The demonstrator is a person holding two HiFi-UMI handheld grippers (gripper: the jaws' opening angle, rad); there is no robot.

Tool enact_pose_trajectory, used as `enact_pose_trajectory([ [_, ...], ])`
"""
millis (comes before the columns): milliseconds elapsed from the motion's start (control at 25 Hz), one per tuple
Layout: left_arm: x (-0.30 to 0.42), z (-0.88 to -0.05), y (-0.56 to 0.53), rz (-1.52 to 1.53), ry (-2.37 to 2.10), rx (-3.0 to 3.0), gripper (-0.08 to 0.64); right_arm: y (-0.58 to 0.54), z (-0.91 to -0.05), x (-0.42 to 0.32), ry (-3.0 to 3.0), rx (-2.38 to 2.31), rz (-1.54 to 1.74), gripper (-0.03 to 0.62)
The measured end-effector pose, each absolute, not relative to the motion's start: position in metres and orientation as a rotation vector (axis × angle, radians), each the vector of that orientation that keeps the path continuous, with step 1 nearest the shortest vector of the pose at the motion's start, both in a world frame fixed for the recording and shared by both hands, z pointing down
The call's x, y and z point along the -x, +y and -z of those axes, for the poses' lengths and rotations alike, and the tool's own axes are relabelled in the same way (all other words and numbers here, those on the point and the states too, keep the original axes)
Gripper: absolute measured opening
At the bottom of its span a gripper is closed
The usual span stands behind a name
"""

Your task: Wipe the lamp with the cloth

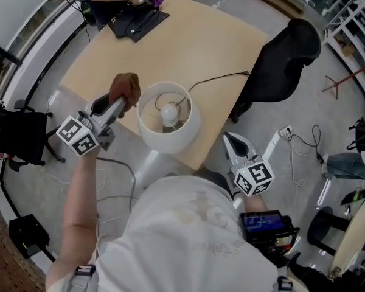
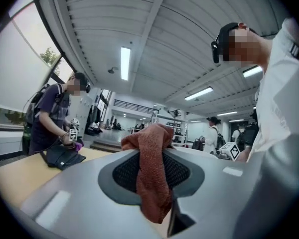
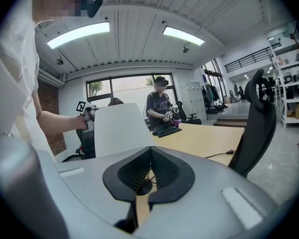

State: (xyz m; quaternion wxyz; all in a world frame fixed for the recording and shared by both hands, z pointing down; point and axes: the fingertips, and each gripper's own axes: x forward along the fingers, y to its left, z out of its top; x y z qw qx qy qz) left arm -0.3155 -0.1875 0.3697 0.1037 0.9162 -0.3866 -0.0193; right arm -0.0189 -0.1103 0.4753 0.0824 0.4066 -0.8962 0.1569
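Note:
A lamp with a white shade (image 1: 184, 132) stands at the near edge of the wooden table (image 1: 188, 41), its bulb (image 1: 170, 112) visible from above. My left gripper (image 1: 123, 100) is just left of the shade and is shut on a rust-brown cloth (image 1: 126, 88). In the left gripper view the cloth (image 2: 153, 173) hangs bunched between the jaws. Whether the cloth touches the shade I cannot tell. My right gripper (image 1: 233, 143) hovers right of the lamp past the table edge, shut with nothing in it. In the right gripper view (image 3: 150, 151) the shade (image 3: 120, 129) rises just beyond the jaws.
The lamp's cord (image 1: 222, 76) runs across the table to its right edge, where a black office chair (image 1: 286, 59) stands. At the far end a person works over a black bag (image 1: 137, 20). Cables and a power strip (image 1: 274, 143) lie on the floor.

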Motion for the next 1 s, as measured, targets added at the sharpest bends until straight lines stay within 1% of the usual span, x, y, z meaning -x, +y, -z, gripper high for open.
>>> enact_pose_trajectory([
  [200,0.300,-0.359,-0.198,-0.061,-0.951,-2.816,0.107,-0.111,-0.478,0.012,-2.661,-1.248,-0.471,0.012],
  [440,0.281,-0.384,-0.216,-0.222,-0.941,-2.793,0.106,-0.117,-0.486,-0.018,-2.633,-1.294,-0.519,0.011],
  [760,0.285,-0.467,-0.242,-0.434,-0.950,-2.689,0.104,-0.131,-0.496,-0.038,-2.616,-1.337,-0.559,0.012],
  [1000,0.293,-0.513,-0.252,-0.521,-0.961,-2.603,0.106,-0.137,-0.503,-0.046,-2.610,-1.350,-0.583,0.012],
])
